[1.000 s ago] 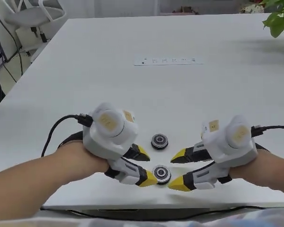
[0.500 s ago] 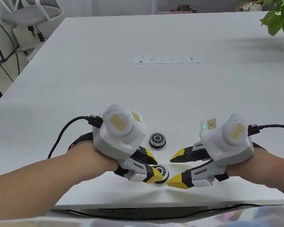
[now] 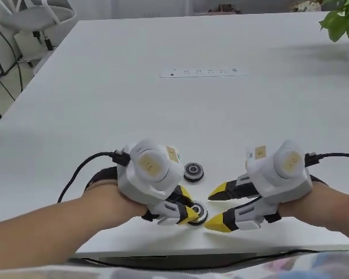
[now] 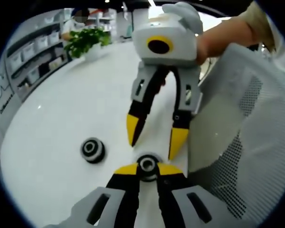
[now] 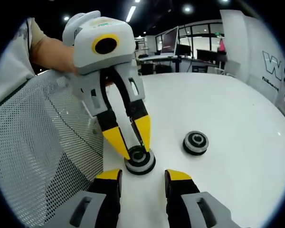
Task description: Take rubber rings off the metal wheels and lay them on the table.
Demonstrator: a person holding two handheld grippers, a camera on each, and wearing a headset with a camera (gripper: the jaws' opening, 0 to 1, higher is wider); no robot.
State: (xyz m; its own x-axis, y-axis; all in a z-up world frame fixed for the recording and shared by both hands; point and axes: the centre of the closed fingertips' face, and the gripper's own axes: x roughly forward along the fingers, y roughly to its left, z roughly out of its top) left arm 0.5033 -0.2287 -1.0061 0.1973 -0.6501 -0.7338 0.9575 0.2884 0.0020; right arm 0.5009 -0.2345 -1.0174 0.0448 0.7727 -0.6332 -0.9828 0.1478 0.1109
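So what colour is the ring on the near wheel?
Black ring around the grey wheel; right gripper view shows it best.

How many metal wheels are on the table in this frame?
2. The near wheel sits by the table edge, pinched by the left gripper; the far wheel lies just beyond it, untouched. The grippers could hide more.

Left gripper point(image 4: 147, 172) yellow tips clamp near wheel point(image 4: 147, 164) on white table point(image 4: 47, 137). Right gripper point(image 4: 154, 141) faces it, jaws spread, just beyond. Second wheel point(image 4: 92, 150) lies left, apart.
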